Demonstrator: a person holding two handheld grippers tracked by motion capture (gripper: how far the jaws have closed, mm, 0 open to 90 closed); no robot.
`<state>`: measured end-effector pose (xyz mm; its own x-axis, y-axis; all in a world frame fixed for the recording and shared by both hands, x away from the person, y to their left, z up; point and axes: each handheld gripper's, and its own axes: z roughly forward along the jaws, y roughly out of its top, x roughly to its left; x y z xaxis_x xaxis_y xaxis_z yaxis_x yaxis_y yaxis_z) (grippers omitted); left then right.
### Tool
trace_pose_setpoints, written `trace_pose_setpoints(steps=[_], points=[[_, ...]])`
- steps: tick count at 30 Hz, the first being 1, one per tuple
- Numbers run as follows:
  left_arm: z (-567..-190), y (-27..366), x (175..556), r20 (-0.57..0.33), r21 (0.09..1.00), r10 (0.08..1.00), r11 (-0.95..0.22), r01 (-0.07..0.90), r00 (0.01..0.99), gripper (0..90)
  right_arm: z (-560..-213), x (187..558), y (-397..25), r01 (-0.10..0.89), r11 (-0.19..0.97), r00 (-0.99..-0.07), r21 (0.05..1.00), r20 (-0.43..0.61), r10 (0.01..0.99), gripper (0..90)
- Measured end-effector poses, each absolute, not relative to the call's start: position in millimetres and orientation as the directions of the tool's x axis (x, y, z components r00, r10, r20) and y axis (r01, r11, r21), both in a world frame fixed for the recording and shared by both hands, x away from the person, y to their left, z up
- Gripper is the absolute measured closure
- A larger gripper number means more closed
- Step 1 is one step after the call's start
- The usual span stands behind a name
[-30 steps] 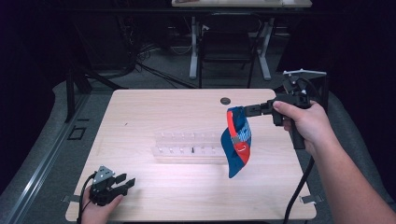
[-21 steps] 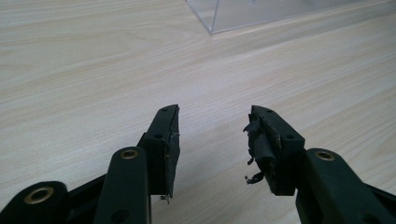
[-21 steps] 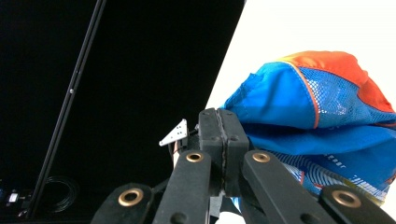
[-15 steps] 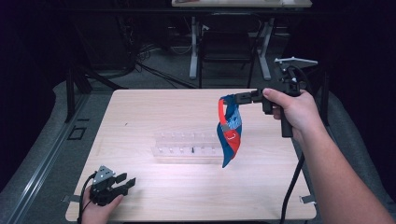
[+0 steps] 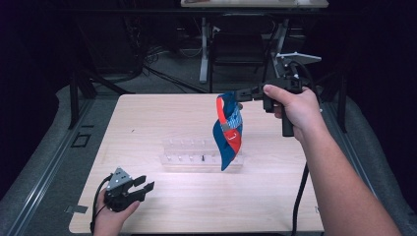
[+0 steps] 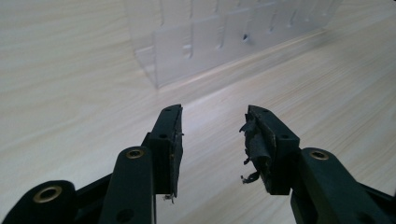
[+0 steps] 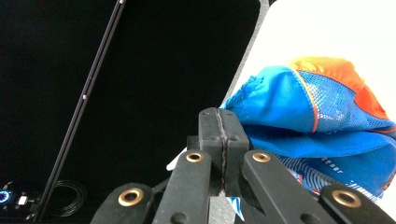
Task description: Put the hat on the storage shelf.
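Observation:
A blue and orange cap (image 5: 228, 132) hangs in the air above the table, pinched at its upper edge by my right gripper (image 5: 238, 95). In the right gripper view the jaws are pressed together on the blue fabric of the cap (image 7: 303, 116), with my right gripper (image 7: 219, 122) tilted. A clear plastic rack (image 5: 201, 154) lies on the middle of the table, just behind the cap's lower tip. My left gripper (image 5: 146, 183) rests near the table's front left corner, open and holding nothing. Its view shows my left gripper (image 6: 212, 128) facing the clear rack (image 6: 219, 37).
The light wooden table (image 5: 157, 118) has bare surface to the left of the rack. A small dark round object (image 5: 239, 105) lies near the far edge. Beyond the table, desk legs (image 5: 203, 49) and cables stand on the dark floor.
My right gripper has lifted the cap and carried it toward the far side and slightly left. The cap hangs longer now. The left gripper has stayed put.

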<state>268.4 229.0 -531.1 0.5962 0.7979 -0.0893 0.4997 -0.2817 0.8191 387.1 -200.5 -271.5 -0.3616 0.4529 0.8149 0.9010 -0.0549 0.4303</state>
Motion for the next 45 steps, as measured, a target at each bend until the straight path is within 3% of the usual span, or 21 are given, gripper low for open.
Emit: trace_pose_setpoints(steps=[11,30,45], points=[[-528.7,189.3,277.8,-0.071,0.825,0.750,-0.326,0.461,0.658,56.6,-277.2,398.3,-180.2,0.906,-0.047,-0.361,0.421,0.824,0.436,90.0],[-522.5,179.2,284.5,-0.070,0.835,0.744,-0.320,0.447,0.664,56.5,-282.3,413.2,-141.7,0.909,-0.018,-0.372,0.416,0.832,0.412,90.0],[-509.2,146.7,291.5,-0.044,0.838,0.708,-0.358,0.413,0.705,55.7,-294.8,414.9,-145.1,0.914,-0.023,-0.356,0.405,0.827,0.435,90.0]])
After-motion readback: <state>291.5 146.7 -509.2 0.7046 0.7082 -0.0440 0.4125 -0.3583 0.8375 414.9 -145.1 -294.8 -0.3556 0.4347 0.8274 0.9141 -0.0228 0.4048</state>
